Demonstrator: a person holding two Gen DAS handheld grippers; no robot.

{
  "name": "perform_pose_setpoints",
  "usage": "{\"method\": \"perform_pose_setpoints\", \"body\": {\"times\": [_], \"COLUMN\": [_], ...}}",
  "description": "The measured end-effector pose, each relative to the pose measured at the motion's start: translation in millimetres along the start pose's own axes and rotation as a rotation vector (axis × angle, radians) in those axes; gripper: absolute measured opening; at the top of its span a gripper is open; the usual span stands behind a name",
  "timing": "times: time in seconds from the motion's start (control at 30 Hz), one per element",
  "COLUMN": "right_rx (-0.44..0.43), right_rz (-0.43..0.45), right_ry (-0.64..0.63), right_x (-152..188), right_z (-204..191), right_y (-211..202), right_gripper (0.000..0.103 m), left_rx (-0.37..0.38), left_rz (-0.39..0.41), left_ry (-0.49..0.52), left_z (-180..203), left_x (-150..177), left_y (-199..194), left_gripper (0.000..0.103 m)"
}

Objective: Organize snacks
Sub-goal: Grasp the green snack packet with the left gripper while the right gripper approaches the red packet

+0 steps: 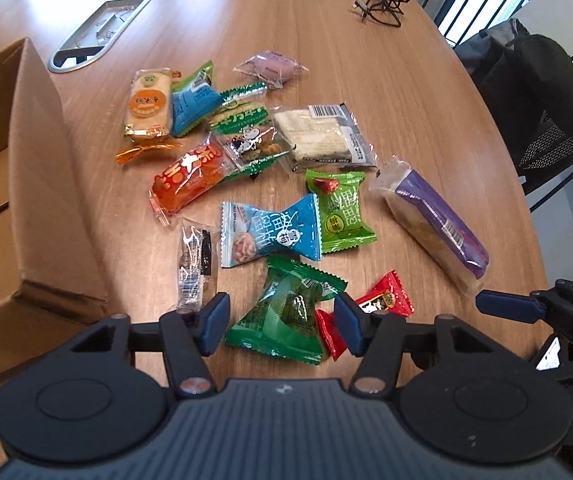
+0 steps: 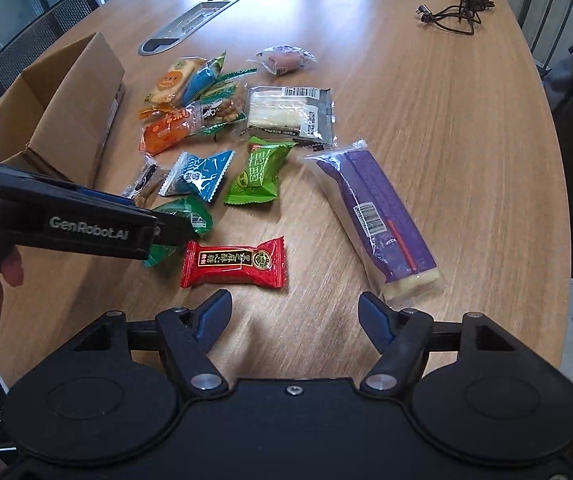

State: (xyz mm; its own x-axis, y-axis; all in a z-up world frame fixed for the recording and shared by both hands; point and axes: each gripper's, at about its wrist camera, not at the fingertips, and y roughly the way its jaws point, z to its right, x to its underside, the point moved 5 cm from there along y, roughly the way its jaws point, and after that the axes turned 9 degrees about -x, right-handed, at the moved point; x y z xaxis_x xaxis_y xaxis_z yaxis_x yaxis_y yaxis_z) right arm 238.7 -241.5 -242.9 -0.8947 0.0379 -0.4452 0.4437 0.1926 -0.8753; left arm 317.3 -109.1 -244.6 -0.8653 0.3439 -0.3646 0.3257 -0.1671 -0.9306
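Observation:
Several wrapped snacks lie spread on a wooden table (image 1: 426, 92). My left gripper (image 1: 282, 326) is open, its jaws on either side of a dark green triangular packet (image 1: 286, 316), low over it; contact is unclear. A red candy packet (image 2: 235, 266) lies just right of it, ahead of my right gripper (image 2: 295, 322), which is open and empty above bare table. A long purple bar (image 2: 378, 216) lies to the right. An open cardboard box (image 1: 26, 184) stands at the left. The left gripper also shows in the right wrist view (image 2: 86, 220).
Further back lie a blue packet (image 1: 272, 232), a light green packet (image 1: 342, 212), an orange packet (image 1: 190, 178), a white wafer pack (image 1: 318, 134) and others. A cable hatch (image 1: 102, 28) and a black cable (image 1: 384, 0) sit far back. A chair with a dark bag (image 1: 534, 92) stands at the right.

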Motion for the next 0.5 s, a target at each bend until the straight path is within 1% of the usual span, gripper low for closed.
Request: {"method": "perform_pose_setpoints", "body": {"times": [0.03,0.07,0.13,0.17,0.27,0.37,0.5], "right_rx": [0.005,0.011,0.022,0.025,0.027,0.029,0.04], "right_rz": [0.002,-0.001,-0.009,-0.011,-0.015,-0.024,-0.036], "right_ry": [-0.006,-0.012,-0.02,-0.026,-0.047,-0.062,-0.086], "right_x": [0.5,0.5,0.9,0.8,1.2,2.1,2.2], "right_z": [-0.4,-1.2,-2.0,-2.8,-6.6,-9.6,-12.3], "right_y": [2.0,5.9,11.9,14.8,20.0,25.1,33.3], "right_gripper": [0.069,0.069,0.069,0.069,0.069,0.069,0.069], "left_rx": [0.004,0.012,0.023,0.027,0.028,0.023,0.026], "left_rz": [-0.007,-0.016,-0.034,-0.043,-0.053,-0.066,-0.057], "left_ry": [0.002,0.005,0.007,0.004,-0.002,-0.035,-0.062], "left_z": [0.3,0.7,1.0,0.8,-0.7,-8.1,-17.9], "left_x": [-0.4,-0.3,0.8,1.5,3.8,6.9,8.2], "left_y": [3.2,6.1,11.3,12.8,12.4,10.0,2.5], "left_gripper": [0.05,0.043,0.036,0.03,0.027,0.026,0.026]}}
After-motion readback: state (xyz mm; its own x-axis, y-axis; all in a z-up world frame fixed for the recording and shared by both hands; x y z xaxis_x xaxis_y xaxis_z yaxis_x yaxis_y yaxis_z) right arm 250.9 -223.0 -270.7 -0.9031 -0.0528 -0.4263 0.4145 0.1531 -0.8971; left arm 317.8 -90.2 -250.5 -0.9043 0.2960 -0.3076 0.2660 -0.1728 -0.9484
